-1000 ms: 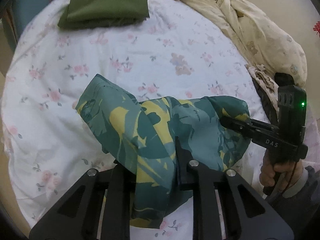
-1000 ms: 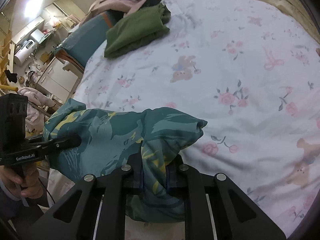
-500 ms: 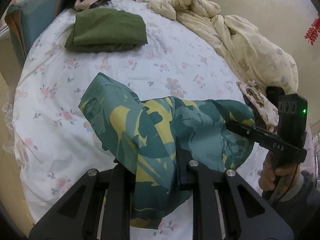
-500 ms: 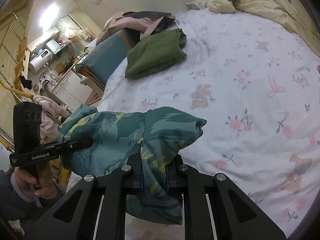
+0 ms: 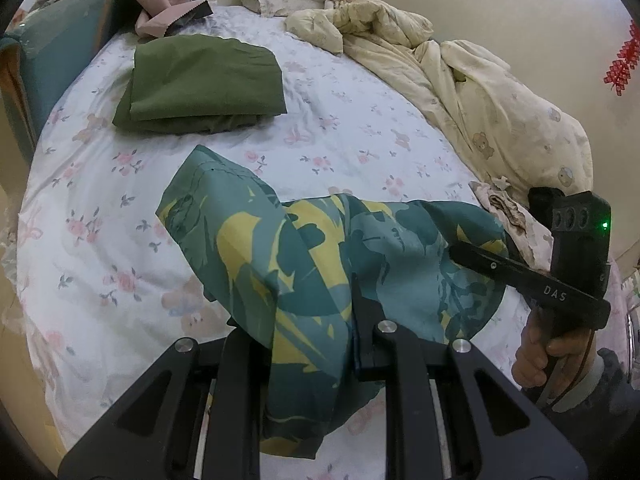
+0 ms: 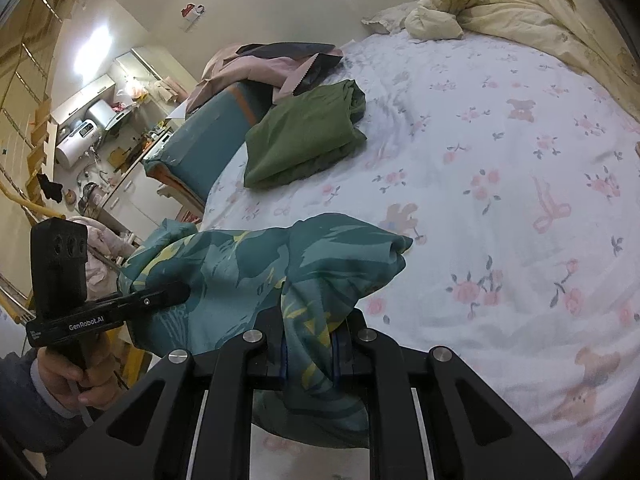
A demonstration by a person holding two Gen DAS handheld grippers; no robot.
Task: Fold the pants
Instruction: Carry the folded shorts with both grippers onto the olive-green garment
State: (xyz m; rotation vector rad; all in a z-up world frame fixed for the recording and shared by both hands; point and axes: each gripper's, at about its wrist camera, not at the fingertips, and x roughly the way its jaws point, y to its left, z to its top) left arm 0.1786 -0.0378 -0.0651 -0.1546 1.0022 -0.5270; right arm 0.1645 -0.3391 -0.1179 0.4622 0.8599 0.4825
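Observation:
The teal and yellow patterned pants (image 5: 304, 264) hang bunched between both grippers above the near part of the bed; they also show in the right wrist view (image 6: 248, 268). My left gripper (image 5: 312, 320) is shut on one end of the pants. My right gripper (image 6: 312, 328) is shut on the other end. The right gripper shows in the left wrist view (image 5: 460, 252) at the right. The left gripper shows in the right wrist view (image 6: 180, 292) at the left. The fingertips are hidden in cloth.
The bed has a white floral sheet (image 5: 340, 128). Folded green pants (image 5: 200, 80) lie at the far left. A cream quilt (image 5: 480, 92) is heaped along the right side. Pink clothes (image 5: 160, 12) lie on a teal headboard (image 6: 216, 136) beyond.
Both grippers have lifted the pants higher above the bed. The bed looks farther away and more of the room shows.

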